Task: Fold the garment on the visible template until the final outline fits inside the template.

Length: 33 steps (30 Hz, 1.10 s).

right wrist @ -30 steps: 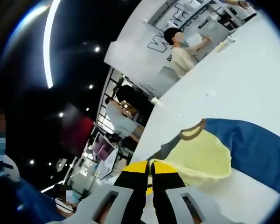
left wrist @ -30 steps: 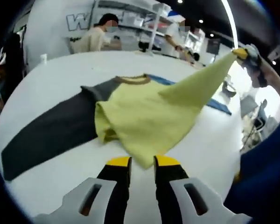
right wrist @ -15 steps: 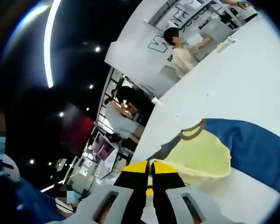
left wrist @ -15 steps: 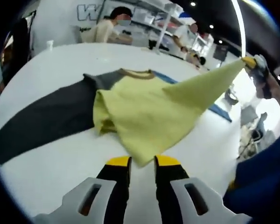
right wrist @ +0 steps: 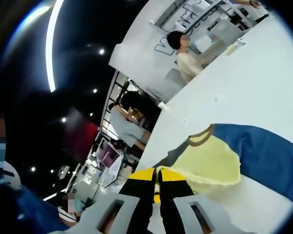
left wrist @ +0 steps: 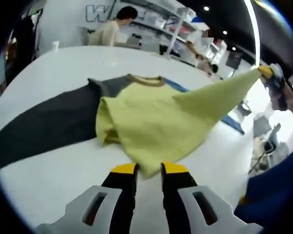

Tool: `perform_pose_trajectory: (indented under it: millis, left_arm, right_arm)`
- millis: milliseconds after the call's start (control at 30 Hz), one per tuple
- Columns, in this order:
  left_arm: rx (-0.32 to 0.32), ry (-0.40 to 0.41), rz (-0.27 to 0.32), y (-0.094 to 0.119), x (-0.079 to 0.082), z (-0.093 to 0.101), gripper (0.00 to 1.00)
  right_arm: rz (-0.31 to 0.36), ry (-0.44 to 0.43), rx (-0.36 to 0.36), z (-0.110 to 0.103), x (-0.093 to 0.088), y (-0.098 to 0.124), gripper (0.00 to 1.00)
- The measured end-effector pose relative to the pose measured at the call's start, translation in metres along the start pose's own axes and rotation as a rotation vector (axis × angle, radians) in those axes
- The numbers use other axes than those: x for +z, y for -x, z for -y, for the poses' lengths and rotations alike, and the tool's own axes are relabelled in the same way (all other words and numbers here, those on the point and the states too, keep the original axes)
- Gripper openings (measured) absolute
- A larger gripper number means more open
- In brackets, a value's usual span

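A yellow-green garment (left wrist: pixel 151 122) with a brown collar (left wrist: pixel 145 80) and a dark grey sleeve (left wrist: pixel 44 126) lies on the white table (left wrist: pixel 49 180). The sleeve stretches to the left. A blue template (left wrist: pixel 232 122) shows under its far side. My left gripper (left wrist: pixel 149 169) is shut on the near corner of the hem. My right gripper (left wrist: pixel 264 72), up at the right, holds another corner lifted, so the cloth rises in a taut peak. In the right gripper view my right gripper (right wrist: pixel 156 171) is shut on yellow cloth, with the garment (right wrist: pixel 205 163) and the blue template (right wrist: pixel 263 156) beyond it.
Two people (left wrist: pixel 110 31) stand by shelves (left wrist: pixel 161 24) past the table's far edge. A small white bottle (left wrist: pixel 55 46) stands near that edge. A sleeve in blue (left wrist: pixel 283 190) fills the right side. The table (right wrist: pixel 244 87) is bare beyond the collar.
The lifted corner and my right gripper have drifted slightly right and down in the left gripper view. Both grips hold. The person at the back has shifted.
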<state>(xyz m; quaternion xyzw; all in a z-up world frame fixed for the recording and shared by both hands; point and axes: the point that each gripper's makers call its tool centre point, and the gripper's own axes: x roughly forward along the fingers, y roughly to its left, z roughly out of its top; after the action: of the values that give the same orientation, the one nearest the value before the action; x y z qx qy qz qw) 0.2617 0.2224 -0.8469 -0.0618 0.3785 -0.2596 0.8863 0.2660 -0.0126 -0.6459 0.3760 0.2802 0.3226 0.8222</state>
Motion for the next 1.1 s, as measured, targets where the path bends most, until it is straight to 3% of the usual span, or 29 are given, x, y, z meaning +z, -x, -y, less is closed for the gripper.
perform_pose_trajectory:
  millis: [167,567,767,833,1100]
  left_arm:
    - [0.023,-0.007,0.0,-0.002,-0.002,-0.006,0.04]
    - [0.044,-0.021,0.019,0.0,-0.001,-0.009,0.01]
    - [0.026,-0.016,0.035,0.023,-0.001,-0.004,0.01]
    - [0.018,-0.012,0.034,0.035,0.0,0.009,0.01]
    - [-0.008,-0.018,0.005,0.061,-0.022,0.025,0.01]
  right_arm:
    - [-0.001,0.001,-0.003,0.001,0.0,0.001,0.0]
    - [-0.006,0.005,-0.014,0.005,-0.004,0.006,0.0]
    - [-0.035,-0.002,-0.035,0.016,-0.021,0.018,0.0]
    - [-0.047,-0.007,-0.042,0.02,-0.028,0.023,0.0]
    - [-0.091,-0.04,-0.067,0.037,-0.064,0.044,0.0]
